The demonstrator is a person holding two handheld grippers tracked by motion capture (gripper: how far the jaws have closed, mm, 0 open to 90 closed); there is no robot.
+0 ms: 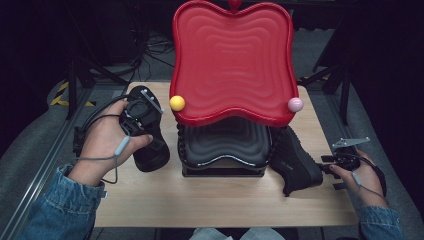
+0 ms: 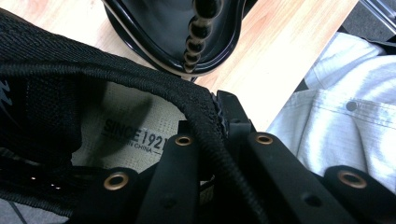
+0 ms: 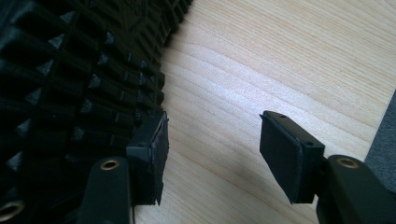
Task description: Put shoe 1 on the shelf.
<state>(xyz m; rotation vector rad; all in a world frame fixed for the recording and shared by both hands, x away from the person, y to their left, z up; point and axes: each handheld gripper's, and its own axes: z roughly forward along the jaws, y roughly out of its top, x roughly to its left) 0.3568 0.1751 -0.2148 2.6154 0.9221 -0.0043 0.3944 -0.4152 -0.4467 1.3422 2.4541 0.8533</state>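
At left of the bench (image 1: 210,200), the left claw (image 1: 142,117) is clenched on the padded collar of a black shoe (image 1: 150,150), which hangs from it toe-down beside the open box. In the left gripper view one jaw sits inside the shoe opening and the other outside, with the collar rim (image 2: 205,121) pinched between them; a beige insole reading "SINCE 1921" (image 2: 133,133) shows below. Judgement: the shoe looks light, with a soft fabric upper and a stiffer rubber sole, so the collar should fold under grip and the toe may swing. At centre stands a box with a black ribbed base (image 1: 225,145) and a raised red lid (image 1: 232,65); the base appears empty. At right, the second shoe (image 1: 295,160) lies on its side, its lugged sole (image 3: 70,70) facing the right claw (image 3: 212,140), which is released and just beside it. The heel or collar seems the best hold.
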